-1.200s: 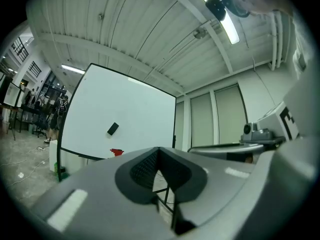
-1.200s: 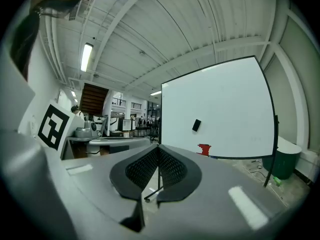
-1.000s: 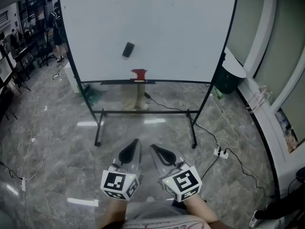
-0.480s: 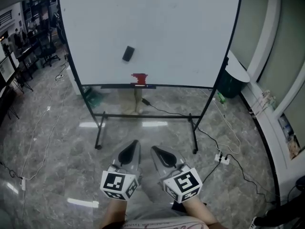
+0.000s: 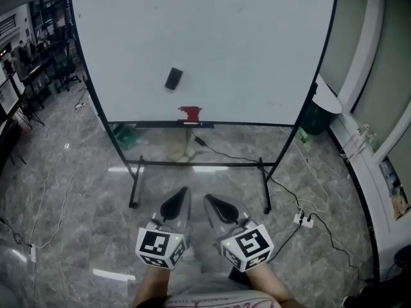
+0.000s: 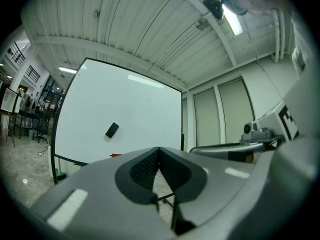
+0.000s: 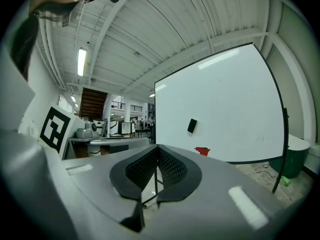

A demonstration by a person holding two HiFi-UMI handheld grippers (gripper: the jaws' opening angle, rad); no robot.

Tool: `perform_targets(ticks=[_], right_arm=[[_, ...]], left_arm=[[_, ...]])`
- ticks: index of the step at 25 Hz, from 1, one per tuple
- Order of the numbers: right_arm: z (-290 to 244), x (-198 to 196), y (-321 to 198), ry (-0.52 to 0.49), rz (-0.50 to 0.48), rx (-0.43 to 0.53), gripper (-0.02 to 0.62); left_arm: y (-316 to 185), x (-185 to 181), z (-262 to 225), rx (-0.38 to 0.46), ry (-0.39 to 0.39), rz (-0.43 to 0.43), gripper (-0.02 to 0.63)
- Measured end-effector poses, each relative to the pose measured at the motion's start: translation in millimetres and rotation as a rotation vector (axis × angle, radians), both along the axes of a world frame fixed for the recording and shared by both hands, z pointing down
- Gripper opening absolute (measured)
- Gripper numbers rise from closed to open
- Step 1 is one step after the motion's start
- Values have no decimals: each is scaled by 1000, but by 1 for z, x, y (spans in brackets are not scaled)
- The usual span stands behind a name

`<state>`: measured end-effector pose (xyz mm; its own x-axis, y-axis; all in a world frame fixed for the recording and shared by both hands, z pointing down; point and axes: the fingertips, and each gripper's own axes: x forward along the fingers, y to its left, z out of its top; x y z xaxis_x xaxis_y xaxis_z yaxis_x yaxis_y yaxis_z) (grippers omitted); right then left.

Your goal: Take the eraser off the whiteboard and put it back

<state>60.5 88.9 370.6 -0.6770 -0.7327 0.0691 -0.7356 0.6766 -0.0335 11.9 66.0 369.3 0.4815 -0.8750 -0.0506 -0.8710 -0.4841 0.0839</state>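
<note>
A dark eraser (image 5: 173, 79) clings to the white surface of a rolling whiteboard (image 5: 257, 37), left of its middle; it also shows as a small dark block (image 6: 112, 130) in the left gripper view and as the same eraser (image 7: 192, 125) in the right gripper view. A red object (image 5: 189, 114) rests on the board's tray. My left gripper (image 5: 182, 194) and right gripper (image 5: 207, 201) are held side by side near my body, far short of the board. Both are shut with nothing between the jaws.
The board stands on a black wheeled frame (image 5: 199, 165) on a marble floor. Cables and a power strip (image 5: 302, 220) trail at the right. A dark green bin (image 5: 316, 114) stands behind the board's right edge. Desks and chairs (image 5: 32, 56) fill the far left.
The whiteboard looks larger and closer in the head view, so both grippers and I have advanced toward it. The eraser has stayed in place on the board.
</note>
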Motion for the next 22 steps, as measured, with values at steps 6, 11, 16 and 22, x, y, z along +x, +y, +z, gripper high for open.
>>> perform_targets(ticks=[6, 11, 16, 22], right_arm=[[-1, -18, -58, 0, 19, 1, 2], [-8, -39, -113, 12, 20, 16, 2], [-7, -58, -159, 15, 34, 19, 2], [0, -76, -197, 28, 36, 8, 2]], left_arm=[[-58, -18, -2, 2, 0, 13, -2], [-115, -38, -11, 22, 1, 23, -2], [-161, -54, -9, 26, 4, 48, -2], [-198, -65, -9, 40, 1, 69, -2]])
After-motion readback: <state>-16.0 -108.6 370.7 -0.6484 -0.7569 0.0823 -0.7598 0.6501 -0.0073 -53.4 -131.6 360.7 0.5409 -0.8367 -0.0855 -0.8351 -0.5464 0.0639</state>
